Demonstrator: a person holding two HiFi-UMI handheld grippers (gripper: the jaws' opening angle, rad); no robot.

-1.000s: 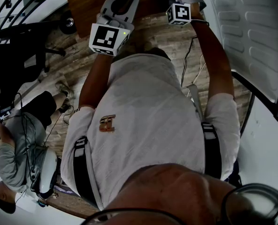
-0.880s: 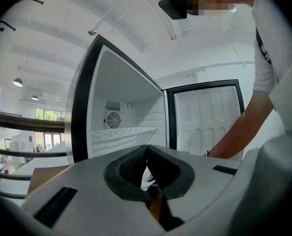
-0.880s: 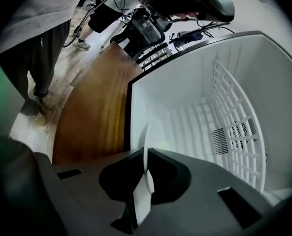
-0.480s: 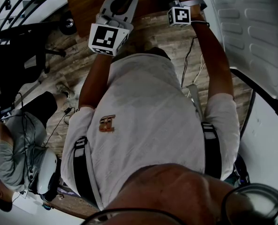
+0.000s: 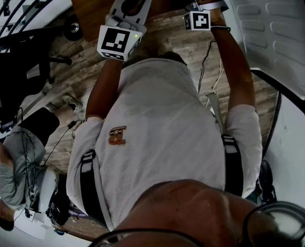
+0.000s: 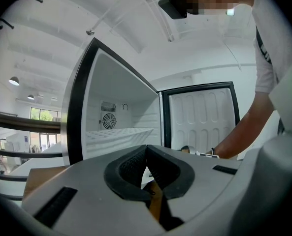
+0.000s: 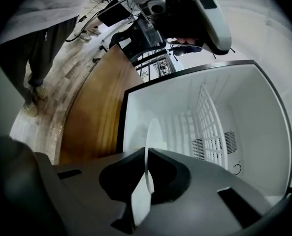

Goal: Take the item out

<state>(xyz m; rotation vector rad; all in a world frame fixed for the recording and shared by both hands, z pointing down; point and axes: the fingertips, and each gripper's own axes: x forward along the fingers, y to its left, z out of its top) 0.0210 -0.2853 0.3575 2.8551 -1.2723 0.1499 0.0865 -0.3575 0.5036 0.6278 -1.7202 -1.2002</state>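
In the right gripper view my right gripper (image 7: 146,152) is shut on a thin white plate (image 7: 153,131), seen edge-on and standing upright between the pads. The plate is at the mouth of the open white fridge (image 7: 210,107). My left gripper (image 6: 146,149) is shut with nothing between its pads and points level at the same fridge (image 6: 117,127). In the head view only the marker cubes show well: the left cube (image 5: 116,41) and the right cube (image 5: 197,20), both held out in front of the person's chest.
The fridge door (image 5: 275,30) stands swung open at the right. A wire shelf (image 7: 212,117) lines the fridge inside. A brown wooden cabinet side (image 7: 89,114) adjoins the fridge. Another person (image 5: 13,169) and cables are on the wooden floor at the left.
The right marker cube has come slightly back toward the person's body. The left gripper has stayed put. The bystander at the left has shifted further down the picture.
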